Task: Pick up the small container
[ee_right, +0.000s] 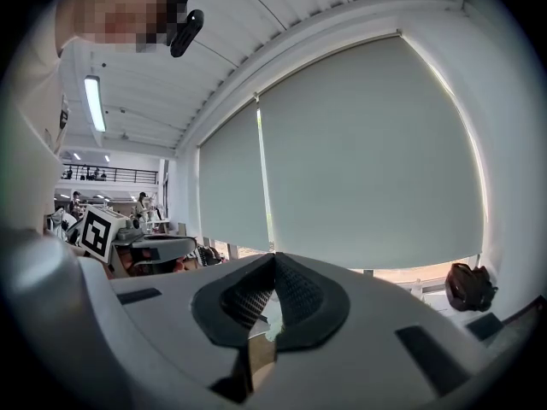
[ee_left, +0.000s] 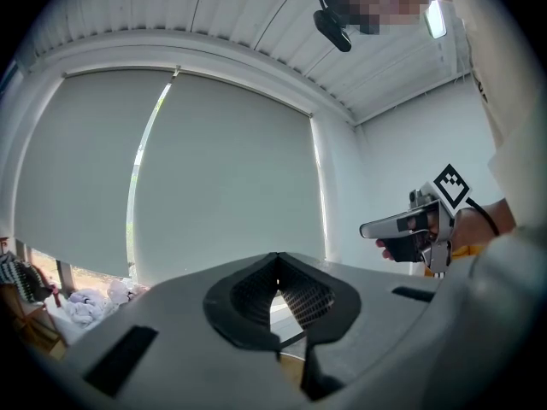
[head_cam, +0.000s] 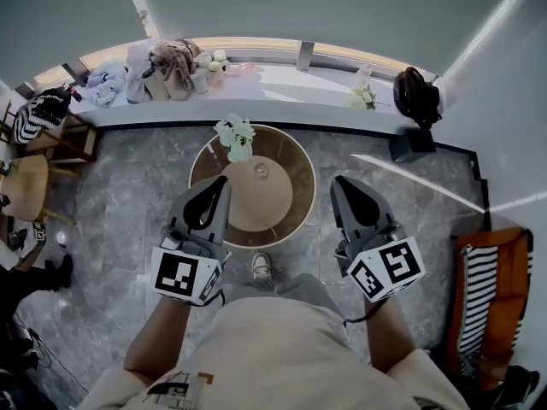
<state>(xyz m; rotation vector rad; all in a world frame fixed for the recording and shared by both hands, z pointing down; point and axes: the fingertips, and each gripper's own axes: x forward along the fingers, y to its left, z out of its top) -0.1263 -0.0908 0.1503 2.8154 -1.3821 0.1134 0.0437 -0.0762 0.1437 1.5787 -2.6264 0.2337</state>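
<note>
In the head view a small clear container (head_cam: 261,171) stands on a round brown table (head_cam: 291,216), just behind a bunch of white flowers (head_cam: 235,137). My left gripper (head_cam: 223,179) hangs over the table's left rim, shut and empty, left of the container and apart from it. Off the table's right edge, my right gripper (head_cam: 336,181) is also shut with nothing in it. The left gripper view shows its own jaws (ee_left: 275,272) closed and the right gripper (ee_left: 366,228) off to the right. In the right gripper view the jaws (ee_right: 273,263) meet, with a sliver of flowers below.
A window sill at the back holds soft toys and bags (head_cam: 162,71), a small flower pot (head_cam: 363,92) and a dark bag (head_cam: 417,96). A chair (head_cam: 26,186) stands at the left, and a striped orange seat (head_cam: 491,289) at the right. My shoe (head_cam: 262,267) is by the table.
</note>
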